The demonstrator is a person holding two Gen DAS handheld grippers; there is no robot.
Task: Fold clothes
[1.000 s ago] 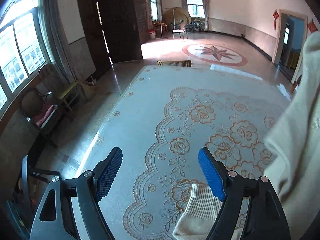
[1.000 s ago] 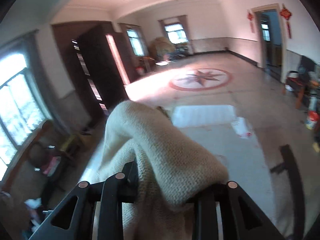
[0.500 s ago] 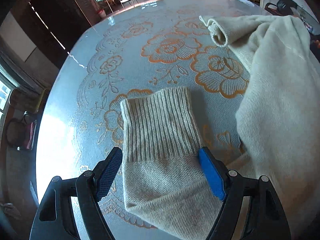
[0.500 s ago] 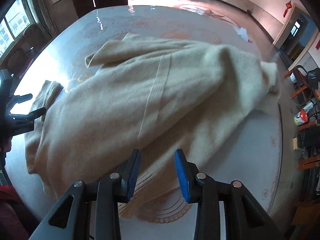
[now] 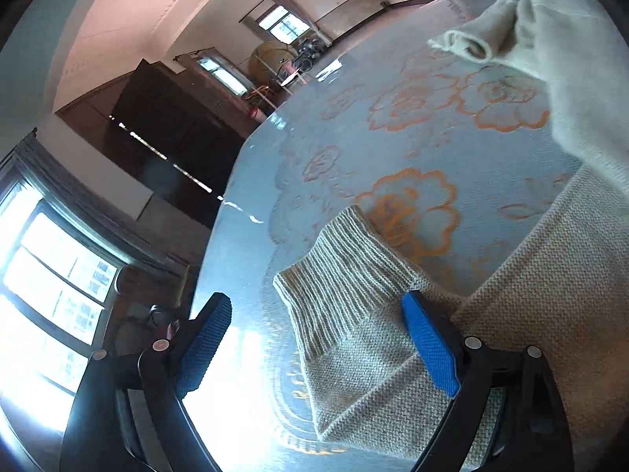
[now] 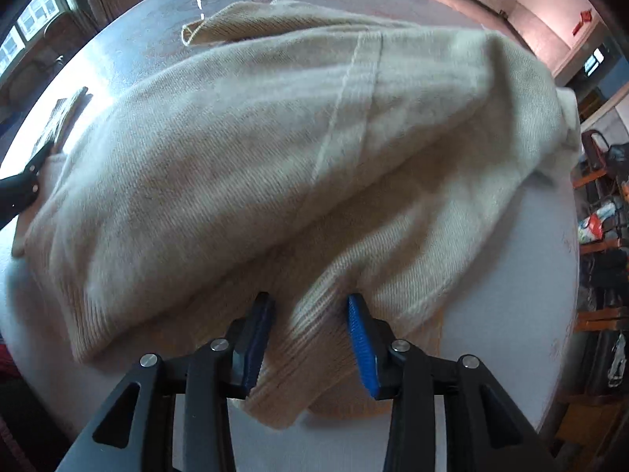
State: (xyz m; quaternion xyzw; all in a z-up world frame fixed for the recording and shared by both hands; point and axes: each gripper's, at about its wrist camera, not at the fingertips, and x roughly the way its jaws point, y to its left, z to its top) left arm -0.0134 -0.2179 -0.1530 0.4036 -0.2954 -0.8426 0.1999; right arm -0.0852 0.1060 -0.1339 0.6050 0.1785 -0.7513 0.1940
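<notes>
Cream sweater [image 6: 275, 149] lies spread on round table [image 5: 354, 126]. Left gripper [image 5: 314, 338] jaws opening wide, ribbed cuff [image 5: 346, 275] between pads, not pressed. Right gripper [image 6: 310, 338] jaws opening, ribbed hem [image 6: 310, 338] bunched between pads, grip loosening.

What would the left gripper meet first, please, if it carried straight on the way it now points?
Probably the ribbed cuff of the cream knitted sweater, lying between the opening jaws of the left gripper; beyond it, the pale blue flowered tablecloth. Depth is uncertain.
</notes>
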